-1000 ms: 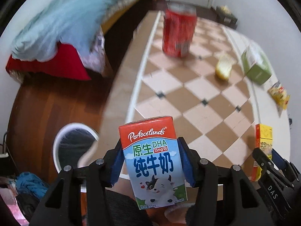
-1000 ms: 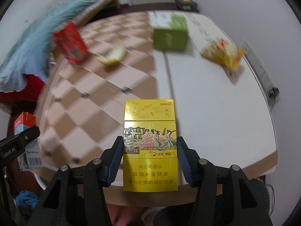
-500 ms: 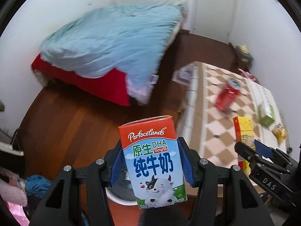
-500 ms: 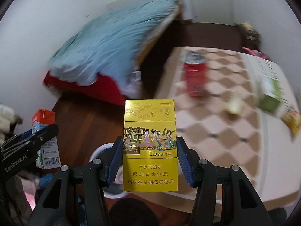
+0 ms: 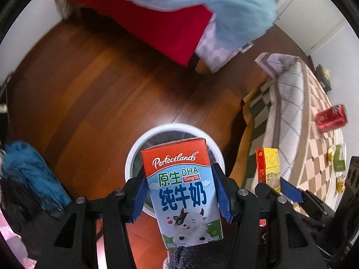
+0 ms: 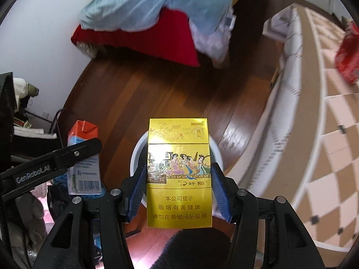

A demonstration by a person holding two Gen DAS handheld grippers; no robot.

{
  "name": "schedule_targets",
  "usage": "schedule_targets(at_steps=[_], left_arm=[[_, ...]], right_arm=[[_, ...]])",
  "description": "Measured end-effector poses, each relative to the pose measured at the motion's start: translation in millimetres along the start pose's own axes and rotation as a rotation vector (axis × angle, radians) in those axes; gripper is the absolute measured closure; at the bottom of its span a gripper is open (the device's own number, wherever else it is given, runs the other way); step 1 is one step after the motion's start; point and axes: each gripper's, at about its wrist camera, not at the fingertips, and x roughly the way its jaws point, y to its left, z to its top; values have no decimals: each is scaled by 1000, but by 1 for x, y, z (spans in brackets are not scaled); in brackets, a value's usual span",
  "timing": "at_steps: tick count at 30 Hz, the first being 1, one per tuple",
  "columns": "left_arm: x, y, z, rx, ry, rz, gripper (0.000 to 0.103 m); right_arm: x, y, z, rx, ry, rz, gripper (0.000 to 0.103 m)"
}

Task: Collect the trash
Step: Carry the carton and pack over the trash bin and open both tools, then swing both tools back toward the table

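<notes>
Left tongs (image 5: 180, 192): blue pads clamped on the two sides of a milk carton (image 5: 182, 190), held upright with its printed face toward the camera. Right tongs (image 6: 178, 190): pads clamped on a yellow cigarette pack (image 6: 179, 174), also upright.

Both held items hang above a round white-rimmed bin (image 5: 157, 132) standing on the dark wooden floor (image 5: 89, 85); in the right wrist view the bin (image 6: 136, 154) shows its rim on either side of the pack. Its dark interior is largely hidden, so its contents cannot be told.

Each tool appears in the other's view: the cigarette pack (image 5: 268, 168) at the left camera's right edge, the milk carton (image 6: 84, 157) at the right camera's left.

A table with a checked cloth (image 5: 318, 121) runs along the right edge, carrying a red can (image 5: 332, 117) near its far end. A bed with a pale blue quilt (image 5: 202, 2) lies beyond.

Half a second ago the bin lay mostly hidden under each held item; both tongs have since tipped downward and drawn closer together over it.
</notes>
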Motion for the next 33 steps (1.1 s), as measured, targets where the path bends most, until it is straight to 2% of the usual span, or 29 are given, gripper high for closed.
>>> schedule_targets(at_steps=[4, 6, 8, 10, 11, 12, 13, 17, 24, 33], left_arm=[[17, 14, 4, -51, 69, -44, 52], [16, 22, 4, -93, 74, -64, 52], [14, 30, 4, -122, 80, -63, 52], [11, 37, 5, -139, 80, -42, 46], [10, 38, 6, -145, 70, -27, 34], [4, 43, 5, -153, 53, -11, 22], [-2, 48, 3, -158, 34, 5, 18], [-18, 56, -4, -120, -23, 115, 6], [-41, 49, -30, -35, -115, 258, 6], [-71, 27, -57, 22, -189, 290, 6]], right_arm=[[25, 7, 4, -1, 40, 10, 45], [33, 8, 8, 0, 54, 25, 45], [38, 8, 12, -4, 73, 31, 45], [44, 11, 13, -3, 95, 28, 44], [47, 12, 14, -3, 101, 22, 29], [47, 11, 14, -5, 101, 15, 20], [47, 11, 14, -12, 97, 7, 8], [42, 15, 10, -49, 91, -44, 4], [23, 25, -5, -130, 79, -128, 1], [-30, 28, -27, -174, 15, -161, 1]])
